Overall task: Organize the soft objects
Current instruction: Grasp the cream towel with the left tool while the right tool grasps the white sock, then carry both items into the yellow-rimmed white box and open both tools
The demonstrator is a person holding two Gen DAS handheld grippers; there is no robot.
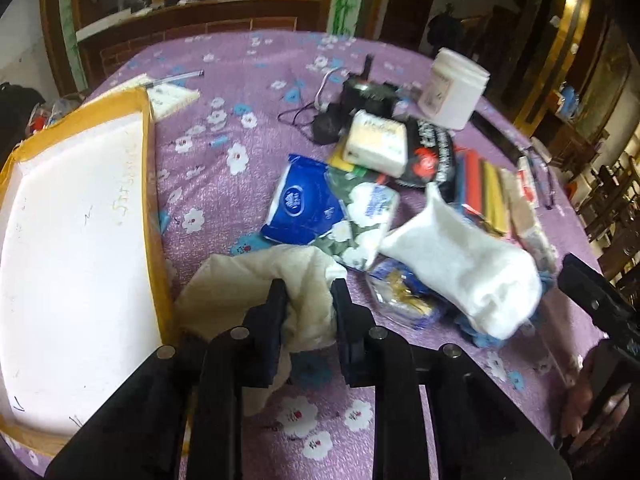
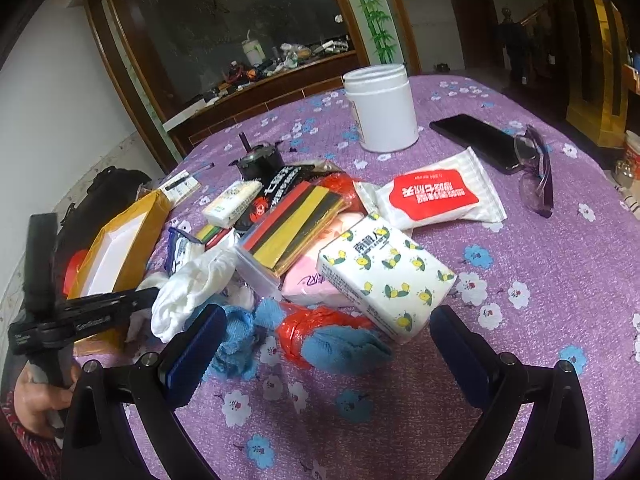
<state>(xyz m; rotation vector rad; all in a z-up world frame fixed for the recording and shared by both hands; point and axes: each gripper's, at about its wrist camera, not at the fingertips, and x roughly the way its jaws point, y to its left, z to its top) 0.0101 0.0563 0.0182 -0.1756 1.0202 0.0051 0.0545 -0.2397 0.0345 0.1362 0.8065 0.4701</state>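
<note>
My left gripper [image 1: 309,300] is shut on a cream fluffy cloth [image 1: 260,276] that bunches between its pads, just right of the yellow-rimmed white box [image 1: 146,184]. A white sock [image 1: 460,272] lies to the right over the pile, and it also shows in the right wrist view as the white sock [image 2: 192,288]. My right gripper [image 2: 328,344] stands wide open above a blue cloth [image 2: 344,344] tangled with red plastic [image 2: 296,336], touching nothing. A lemon-print tissue pack [image 2: 384,276] and a pink soft pack [image 2: 312,280] lie just beyond.
On the purple flowered tablecloth [image 2: 540,264] lie a blue tissue pack [image 1: 304,204], a red-labelled wipes pack [image 2: 436,196], a case of coloured strips [image 2: 296,224], a white jar [image 2: 384,112], a phone [image 2: 476,140] and glasses [image 2: 536,176]. A hand [image 2: 36,396] holds the left tool.
</note>
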